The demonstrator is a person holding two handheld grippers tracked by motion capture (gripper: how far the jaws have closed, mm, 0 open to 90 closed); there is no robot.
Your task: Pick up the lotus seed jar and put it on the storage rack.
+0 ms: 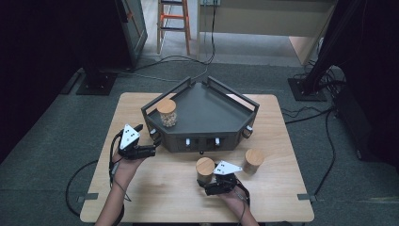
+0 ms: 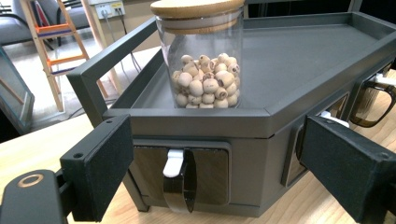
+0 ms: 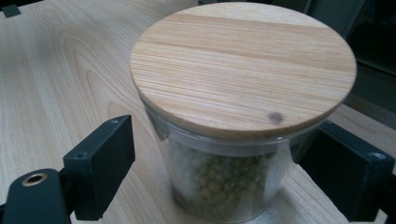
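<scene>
High view: wooden table (image 1: 155,188) with a dark grey tray stand (image 1: 207,110) at its far middle. On the tray's left corner, a glass jar of pale round beads (image 1: 167,113) with a wooden lid, upright. Left gripper (image 1: 141,136) just off the stand's left front corner, grey plate on top, cable trailing back along the forearm. Right gripper (image 1: 221,181) at the near middle of the table, pressed up beside a wooden-lidded jar of green peas (image 1: 205,168). A second lidded jar (image 1: 254,161) to the right of it, near but apart, upright on the table. How far either pair of jaws is spread: cannot tell from up here.

Left gripper view: jaws spread wide, nothing between them. Straight ahead, the stand's front panel with a small white lever and dark handle (image 2: 176,179). Above it on the tray, the jar of beads (image 2: 203,60), about half full, lid on.

Right gripper view: jaws open wide, one on each side of the jar of peas (image 3: 233,140), which stands upright on the table between them. Left jaw clearly apart from the glass; right jaw close to the glass, contact not clear. Lid (image 3: 243,65) sitting flat on top, green peas visible through the glass below.
</scene>
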